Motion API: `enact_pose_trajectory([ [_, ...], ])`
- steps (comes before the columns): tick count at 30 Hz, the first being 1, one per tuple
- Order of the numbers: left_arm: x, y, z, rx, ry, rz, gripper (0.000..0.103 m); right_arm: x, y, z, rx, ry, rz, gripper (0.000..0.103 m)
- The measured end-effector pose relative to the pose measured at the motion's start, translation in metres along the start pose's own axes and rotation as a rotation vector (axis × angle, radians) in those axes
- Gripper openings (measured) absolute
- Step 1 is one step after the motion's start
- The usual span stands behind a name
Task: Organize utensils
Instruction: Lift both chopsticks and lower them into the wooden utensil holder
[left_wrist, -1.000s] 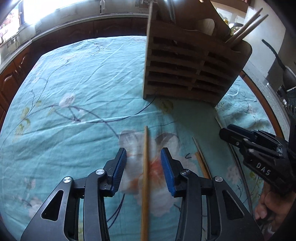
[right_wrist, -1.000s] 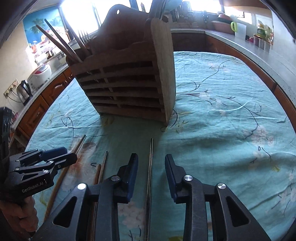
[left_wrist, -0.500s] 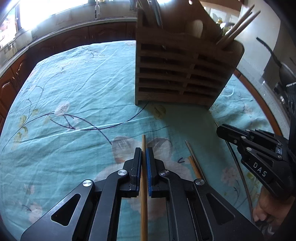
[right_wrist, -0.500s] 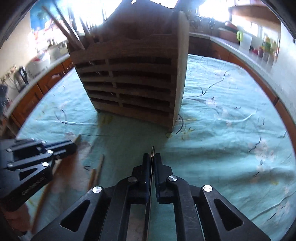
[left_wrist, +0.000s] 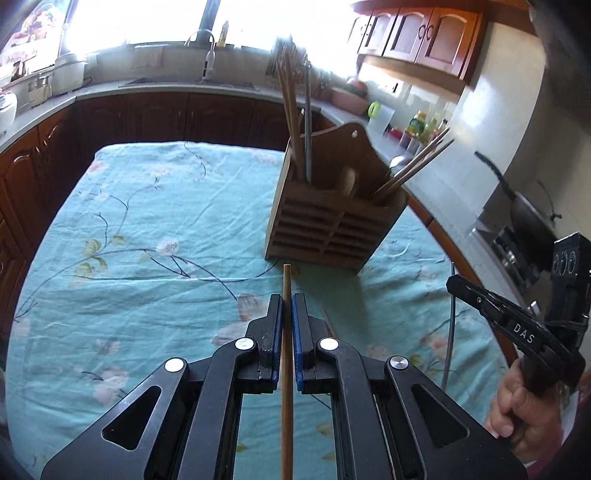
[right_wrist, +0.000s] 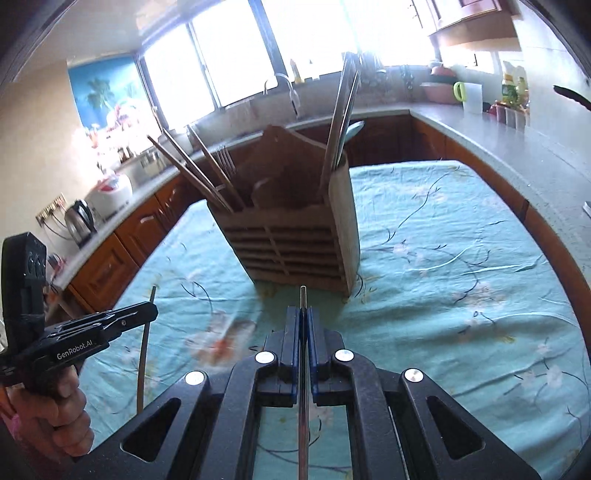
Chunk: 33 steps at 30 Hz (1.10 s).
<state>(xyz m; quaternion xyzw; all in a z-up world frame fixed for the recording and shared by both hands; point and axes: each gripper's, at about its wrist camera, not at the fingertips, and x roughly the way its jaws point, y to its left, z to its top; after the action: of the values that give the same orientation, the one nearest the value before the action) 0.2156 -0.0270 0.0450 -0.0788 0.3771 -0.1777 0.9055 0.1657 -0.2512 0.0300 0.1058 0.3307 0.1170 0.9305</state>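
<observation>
Left gripper (left_wrist: 287, 306) clamps a wooden chopstick (left_wrist: 286, 369), tip toward the wooden holder (left_wrist: 332, 229) at 12 o'clock; right gripper (right_wrist: 303, 317) pinches a metal chopstick (right_wrist: 303, 387), aimed likewise.

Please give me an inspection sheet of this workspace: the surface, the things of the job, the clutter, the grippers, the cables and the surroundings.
Surface: table under a teal flowered cloth, wrinkled.
Job's things: wooden utensil holder standing upright on the cloth, with chopsticks and other utensils in it; wooden chopstick; metal chopstick.
Clutter: one more stick lies on the cloth by the left gripper.
Grippers: left gripper shut on the wooden chopstick; right gripper shut on the metal chopstick.
Cables: nothing seen.
Surroundings: kitchen counter, wooden cabinets, sink tap, kettle, bright windows.
</observation>
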Motion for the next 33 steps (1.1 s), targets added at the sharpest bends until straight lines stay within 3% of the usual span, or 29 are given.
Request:
enact_pose_trajectory([
  [13,-0.064,-0.003,0.010,-0.006,-0.124,-0.034,0.004,-0.070,0.001,0.017,0.029,-0.166,0.018,0.004],
  [33,-0.081,-0.002,0.028,-0.011,-0.196,-0.029,0.004,-0.089,0.004,0.032,0.037,-0.241,0.033,0.004],
])
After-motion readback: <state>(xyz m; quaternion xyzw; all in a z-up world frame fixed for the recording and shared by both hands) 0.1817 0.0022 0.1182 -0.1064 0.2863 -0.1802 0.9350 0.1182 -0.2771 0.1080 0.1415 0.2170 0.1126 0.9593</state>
